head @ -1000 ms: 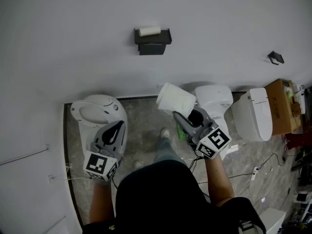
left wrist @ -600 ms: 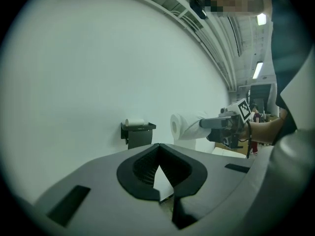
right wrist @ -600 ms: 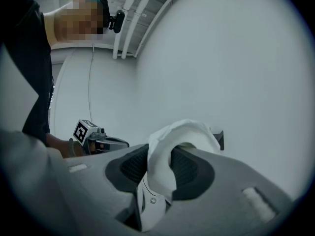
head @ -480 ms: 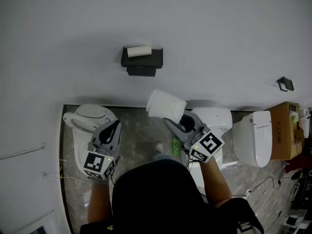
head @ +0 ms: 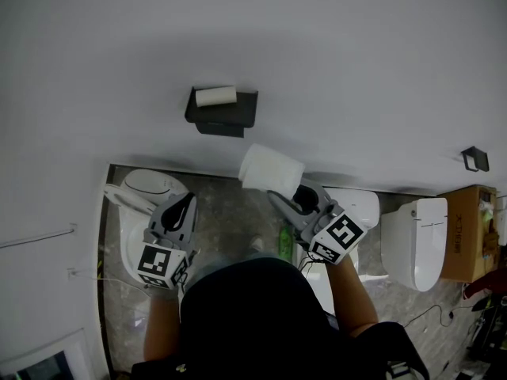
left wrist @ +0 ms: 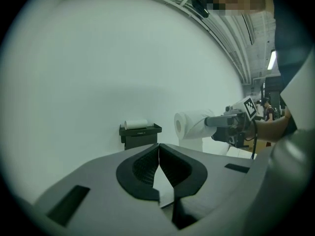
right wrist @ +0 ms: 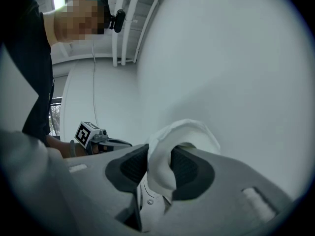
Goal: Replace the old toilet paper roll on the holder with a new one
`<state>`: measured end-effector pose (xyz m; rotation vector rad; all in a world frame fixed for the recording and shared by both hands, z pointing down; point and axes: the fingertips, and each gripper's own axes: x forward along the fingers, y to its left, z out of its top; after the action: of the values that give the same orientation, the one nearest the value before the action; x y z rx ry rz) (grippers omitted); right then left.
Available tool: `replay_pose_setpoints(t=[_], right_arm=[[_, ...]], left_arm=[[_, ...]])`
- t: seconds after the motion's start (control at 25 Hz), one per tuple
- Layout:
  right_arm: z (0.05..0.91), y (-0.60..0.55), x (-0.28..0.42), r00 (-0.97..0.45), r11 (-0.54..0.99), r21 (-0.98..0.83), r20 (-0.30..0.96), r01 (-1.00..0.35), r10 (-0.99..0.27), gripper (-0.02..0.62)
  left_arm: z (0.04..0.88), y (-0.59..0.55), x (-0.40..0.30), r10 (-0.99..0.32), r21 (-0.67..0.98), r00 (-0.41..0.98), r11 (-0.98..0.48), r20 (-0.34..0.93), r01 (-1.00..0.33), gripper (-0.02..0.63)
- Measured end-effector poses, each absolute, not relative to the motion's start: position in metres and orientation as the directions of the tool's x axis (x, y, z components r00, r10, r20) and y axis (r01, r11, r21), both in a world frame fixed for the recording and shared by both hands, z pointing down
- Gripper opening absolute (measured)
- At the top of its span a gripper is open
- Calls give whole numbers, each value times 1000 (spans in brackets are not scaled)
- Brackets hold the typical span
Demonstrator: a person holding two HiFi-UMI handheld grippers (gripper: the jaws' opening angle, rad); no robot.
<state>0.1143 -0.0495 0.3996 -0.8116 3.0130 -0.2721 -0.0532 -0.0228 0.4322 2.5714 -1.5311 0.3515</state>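
Note:
A black holder is fixed to the white wall, and a thin, nearly spent roll lies on top of it; the holder and old roll also show in the left gripper view. My right gripper is shut on a full white toilet paper roll, pinching its wall, below and right of the holder. The squeezed paper fills the space between its pads. My left gripper hangs lower left, shut with nothing in it, pads touching. From the left gripper view the new roll is right of the holder.
Several white toilets stand on the grey floor along the wall: one under my left gripper, one by my right hand, another further right. A cardboard box sits at far right. A small black wall bracket is mounted right.
The person has stepped left along the wall with both grippers; in the head view the holder has shifted down and left. The right gripper still carries the new roll.

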Motion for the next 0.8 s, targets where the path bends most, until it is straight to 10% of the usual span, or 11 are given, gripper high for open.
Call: replay_pose_setpoints(t=[0.8], right_arm=[[405, -92, 130, -786, 768, -188, 43, -612, -616, 130]], left_arm=[[428, -124, -66, -838, -14, 468, -491, 281, -871, 14]])
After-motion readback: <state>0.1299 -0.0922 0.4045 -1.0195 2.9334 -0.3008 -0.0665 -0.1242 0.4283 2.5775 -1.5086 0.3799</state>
